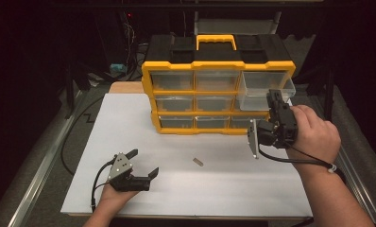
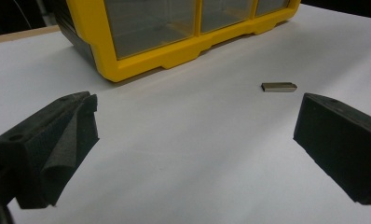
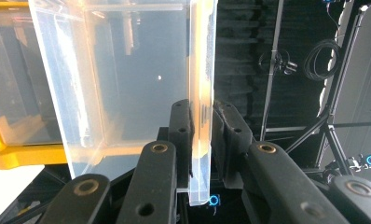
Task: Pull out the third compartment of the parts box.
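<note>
A yellow and black organizer cabinet [image 1: 218,82] with clear drawers stands at the back of the white table [image 1: 186,189]. Its top right drawer [image 1: 266,90] is pulled partway out. My right gripper [image 1: 274,100] is shut on that drawer's front wall [image 3: 201,93], one pad on each side of the clear plastic. A small grey metal piece [image 1: 198,161] lies on the table's middle and shows ahead of the left jaws as a short bar [image 2: 278,87]. My left gripper [image 1: 143,163] rests near the front left edge, open, with nothing between its pads.
The cabinet's lower yellow frame [image 2: 174,51] is close ahead of the left gripper. Dark stands and cables [image 3: 319,51] fill the space to the right of the table. A black cable [image 1: 70,142] runs along the table's left side.
</note>
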Motion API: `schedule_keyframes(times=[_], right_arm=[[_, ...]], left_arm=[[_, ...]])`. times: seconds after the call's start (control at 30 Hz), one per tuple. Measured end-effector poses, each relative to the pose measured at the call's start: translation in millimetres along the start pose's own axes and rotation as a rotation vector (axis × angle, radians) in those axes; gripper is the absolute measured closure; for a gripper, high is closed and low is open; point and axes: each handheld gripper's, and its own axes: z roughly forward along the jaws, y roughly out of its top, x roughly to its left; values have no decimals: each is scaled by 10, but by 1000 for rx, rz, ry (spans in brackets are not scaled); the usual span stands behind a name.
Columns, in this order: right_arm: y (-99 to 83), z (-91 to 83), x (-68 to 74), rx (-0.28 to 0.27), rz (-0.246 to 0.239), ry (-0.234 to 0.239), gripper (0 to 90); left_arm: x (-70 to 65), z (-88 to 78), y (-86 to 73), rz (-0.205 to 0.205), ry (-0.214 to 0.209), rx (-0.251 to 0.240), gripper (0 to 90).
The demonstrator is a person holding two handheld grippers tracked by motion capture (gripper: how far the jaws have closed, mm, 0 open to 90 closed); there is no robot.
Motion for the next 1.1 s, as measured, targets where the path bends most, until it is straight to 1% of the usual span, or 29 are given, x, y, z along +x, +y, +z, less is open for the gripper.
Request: schedule_keyframes(times=[0.03,0.1,0.23,0.33,0.63,0.73,0.83,1.0,1.1], right_arm=[[-2,-22,7,-3,2,-4,795],[-5,-44,7,-5,6,-8,795],[-6,-75,9,-10,7,-14,796],[-6,-104,2,-12,9,-17,796],[-31,-207,15,-20,6,-29,795],[-36,-218,31,-19,10,-30,795],[-37,-227,44,-18,17,-31,794],[-37,-240,54,-22,19,-33,793],[-42,-247,73,-24,23,-38,791]], left_arm=[[4,-5,3,-1,2,-6,7],[7,-8,3,-5,2,-5,7],[0,-6,-2,1,1,0,8],[2,-8,2,-5,4,-10,7],[-6,3,0,-3,-3,-4,7],[-15,8,6,-2,-3,-6,7],[-22,12,0,6,-5,2,7],[-12,8,3,0,-2,-2,7],[-18,11,-1,5,-4,-1,7]])
